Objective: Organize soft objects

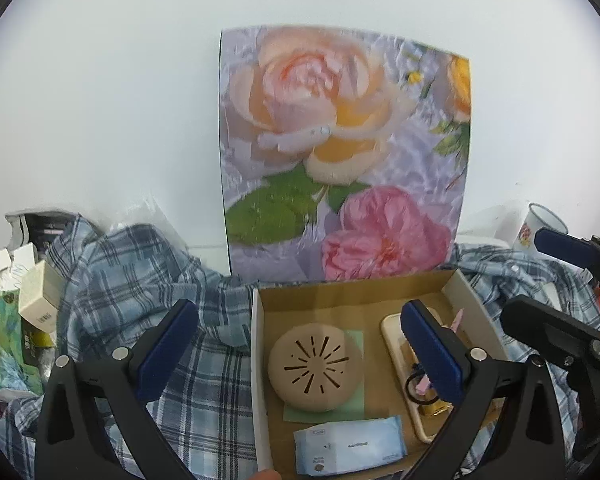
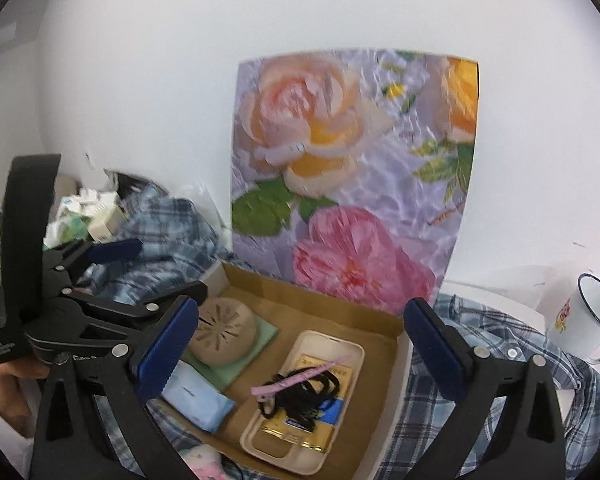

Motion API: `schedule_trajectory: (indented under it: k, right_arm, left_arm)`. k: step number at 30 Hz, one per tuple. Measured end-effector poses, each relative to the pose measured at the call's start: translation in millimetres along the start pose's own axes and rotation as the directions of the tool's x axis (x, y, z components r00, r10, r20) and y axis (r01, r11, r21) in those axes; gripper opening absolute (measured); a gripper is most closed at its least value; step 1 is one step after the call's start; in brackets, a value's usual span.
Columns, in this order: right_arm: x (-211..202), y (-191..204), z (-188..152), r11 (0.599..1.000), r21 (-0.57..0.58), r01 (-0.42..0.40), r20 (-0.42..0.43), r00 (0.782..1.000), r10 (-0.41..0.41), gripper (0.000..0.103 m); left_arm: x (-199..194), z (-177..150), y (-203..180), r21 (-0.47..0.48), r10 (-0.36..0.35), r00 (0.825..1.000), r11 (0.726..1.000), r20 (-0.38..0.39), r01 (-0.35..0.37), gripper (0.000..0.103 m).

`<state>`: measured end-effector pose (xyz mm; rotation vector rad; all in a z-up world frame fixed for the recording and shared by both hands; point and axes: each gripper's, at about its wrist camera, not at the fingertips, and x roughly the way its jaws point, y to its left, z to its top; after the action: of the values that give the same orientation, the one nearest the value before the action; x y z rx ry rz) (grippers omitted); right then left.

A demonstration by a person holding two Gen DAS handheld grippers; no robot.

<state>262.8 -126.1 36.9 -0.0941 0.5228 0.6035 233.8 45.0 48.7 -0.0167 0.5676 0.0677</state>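
Jaws of left gripper [image 1: 300, 354] and right gripper [image 2: 300, 354] spread wide, holding nothing, above cardboard box [image 2: 319, 300]. Inside: wipes pack [image 1: 349, 446], domed pad [image 1: 313, 364], hair ties [image 2: 300, 398] on phone case [image 2: 303, 396]. Plaid shirt [image 1: 148, 292] lies crumpled around box, judged not yet sorted.

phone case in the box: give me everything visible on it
The phone case is cream-beige, soft-looking, with rounded corners. It lies flat, open side up, on the floor of the cardboard box, on the side nearer the mug. Inside it sit a gold-and-blue card or packet, a tangle of black hair ties and a pink hair clip laid across them. In the left wrist view the left claw's blue pad hides part of it. Neither claw touches it.
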Motion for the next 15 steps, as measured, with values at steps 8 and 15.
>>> schedule_trajectory:
  k: [8, 15]
  right_arm:
    - [-28.2, 12.7, 12.4, 1.000, -0.021, -0.002, 0.082, 0.997, 0.004, 0.102]
    - [-56.7, 18.0, 22.6, 0.999, -0.019, -0.027, 0.148, 0.988, 0.030, 0.103]
  left_arm:
    - [-33.8, 13.8, -3.5, 0.002, -0.010, 0.997, 1.000, 0.074, 0.009, 0.103]
    - [-65.4, 23.1, -3.7, -0.007, -0.035, 0.991, 0.999, 0.131, 0.036, 0.103]
